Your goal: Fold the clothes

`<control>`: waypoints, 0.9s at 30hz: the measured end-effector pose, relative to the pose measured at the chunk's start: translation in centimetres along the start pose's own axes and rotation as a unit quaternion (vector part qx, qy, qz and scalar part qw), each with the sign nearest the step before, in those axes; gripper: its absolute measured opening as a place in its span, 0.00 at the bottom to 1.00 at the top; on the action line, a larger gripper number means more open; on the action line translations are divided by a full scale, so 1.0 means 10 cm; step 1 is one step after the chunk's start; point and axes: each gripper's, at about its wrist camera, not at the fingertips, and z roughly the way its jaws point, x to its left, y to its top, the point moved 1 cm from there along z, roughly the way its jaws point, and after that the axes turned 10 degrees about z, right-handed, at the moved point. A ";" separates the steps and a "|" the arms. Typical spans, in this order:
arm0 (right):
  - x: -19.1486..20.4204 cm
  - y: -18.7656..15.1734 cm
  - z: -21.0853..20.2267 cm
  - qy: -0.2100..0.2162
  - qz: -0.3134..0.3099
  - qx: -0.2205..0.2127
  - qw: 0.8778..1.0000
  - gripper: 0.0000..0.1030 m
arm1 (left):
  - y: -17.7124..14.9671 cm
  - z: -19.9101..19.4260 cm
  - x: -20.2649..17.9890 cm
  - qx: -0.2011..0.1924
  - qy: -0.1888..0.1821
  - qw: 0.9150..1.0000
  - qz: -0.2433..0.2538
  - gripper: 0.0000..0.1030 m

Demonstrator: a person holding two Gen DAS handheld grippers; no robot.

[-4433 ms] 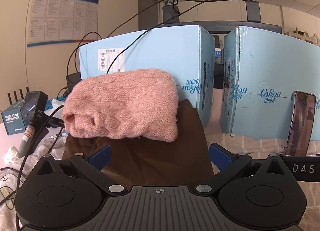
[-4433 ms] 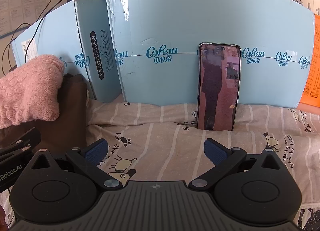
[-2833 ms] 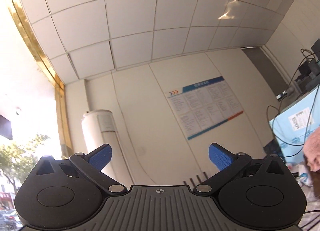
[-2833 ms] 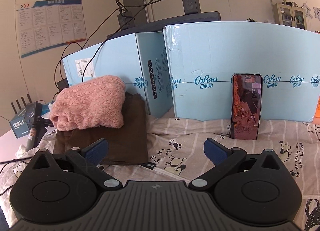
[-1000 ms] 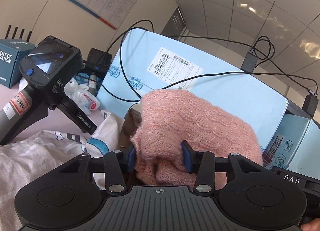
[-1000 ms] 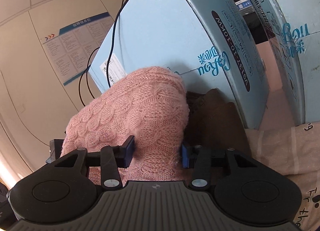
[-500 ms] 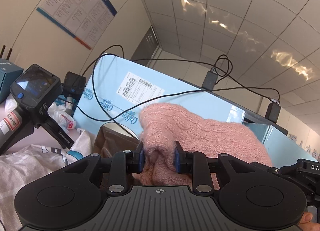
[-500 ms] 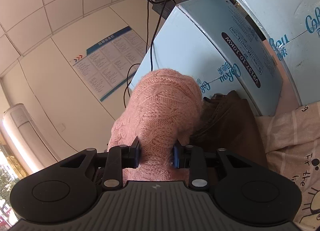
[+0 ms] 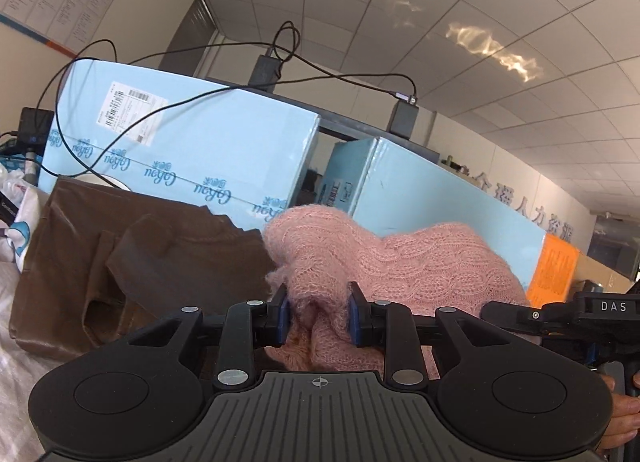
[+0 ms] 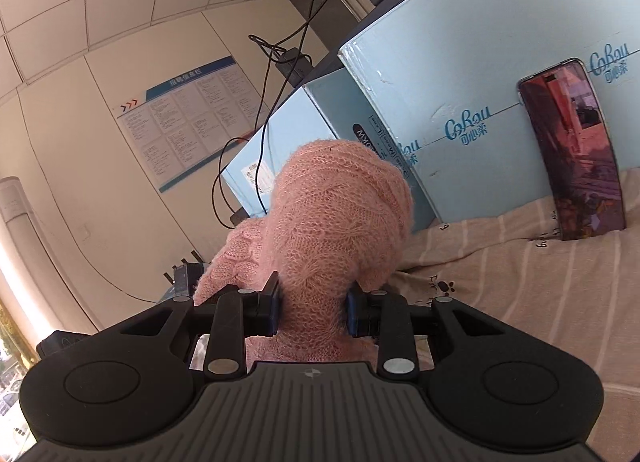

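Observation:
A pink cable-knit sweater [image 9: 400,262] hangs bunched between both grippers, lifted off the pile. My left gripper [image 9: 318,312] is shut on a fold at its near edge. In the right wrist view my right gripper [image 10: 313,308] is shut on a thick bundle of the same pink sweater [image 10: 336,217]. A folded brown garment [image 9: 132,258] lies on the bed to the left, now uncovered. The right gripper's black body [image 9: 580,312] shows at the right edge of the left wrist view, with a hand [image 9: 620,418] beneath it.
Light blue cardboard boxes [image 9: 208,149] stand behind the clothes, with black cables [image 9: 168,57] draped over them. A phone [image 10: 572,149] leans upright on the box at the right. A striped beige sheet [image 10: 520,282] covers the bed. White plastic bags [image 9: 16,197] lie far left.
Both grippers closed on the pink sweater and carried it up and rightward off the brown garment, which now lies exposed at the left.

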 end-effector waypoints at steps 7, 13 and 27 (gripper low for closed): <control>-0.37 -0.05 -0.69 -0.051 0.044 -0.024 0.997 0.27 | -0.13 0.21 -0.54 0.061 -0.075 0.995 0.017 0.25; -0.68 0.01 -1.12 -0.121 0.081 -0.053 0.988 0.27 | -0.22 0.54 -0.96 0.113 -0.142 0.983 0.034 0.25; -0.98 0.04 -1.34 -0.292 0.009 -0.129 0.948 0.67 | -0.18 1.17 -1.20 0.136 -0.219 0.961 0.104 0.68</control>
